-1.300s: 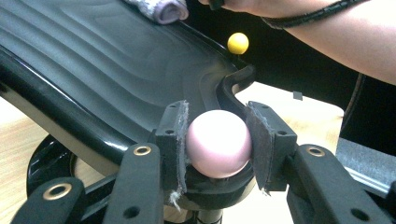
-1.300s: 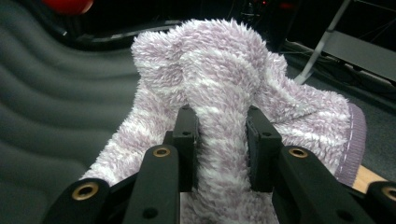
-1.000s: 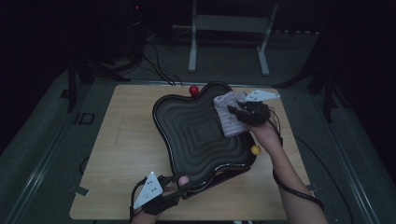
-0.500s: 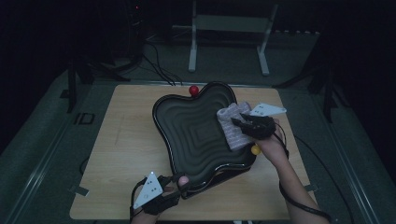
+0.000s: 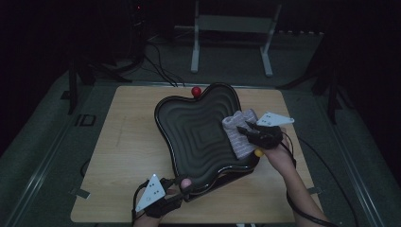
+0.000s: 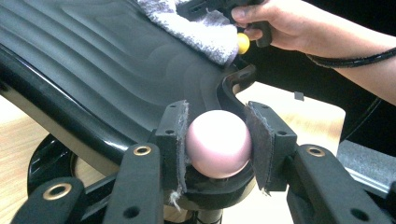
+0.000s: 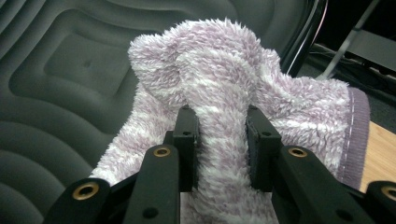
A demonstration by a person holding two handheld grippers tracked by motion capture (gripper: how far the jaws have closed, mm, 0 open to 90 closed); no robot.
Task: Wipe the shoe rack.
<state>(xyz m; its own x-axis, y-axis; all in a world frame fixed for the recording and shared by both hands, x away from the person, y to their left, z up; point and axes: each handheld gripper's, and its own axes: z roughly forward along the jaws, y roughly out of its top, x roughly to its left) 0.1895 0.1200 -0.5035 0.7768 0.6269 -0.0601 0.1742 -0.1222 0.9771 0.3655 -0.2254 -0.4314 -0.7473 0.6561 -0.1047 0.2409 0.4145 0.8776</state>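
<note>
While left gripper (image 6: 217, 140) jaws clamp pink ball (image 6: 217, 143) | right gripper (image 7: 219, 140) jaws pinch fluffy cloth (image 7: 224, 88)

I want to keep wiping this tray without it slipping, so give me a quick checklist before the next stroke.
1. Left gripper clamped on the pink ball knob at the tray's near rim: ok.
2. Right gripper pinching a fold of the fluffy lilac-and-white cloth: ok.
3. Cloth lying on the black ridged wavy tray: ok.
4. Tray over the pale wooden table, not past its edge: ok.
5. Cloth clear of the yellow ball knob: cannot tell.
</note>
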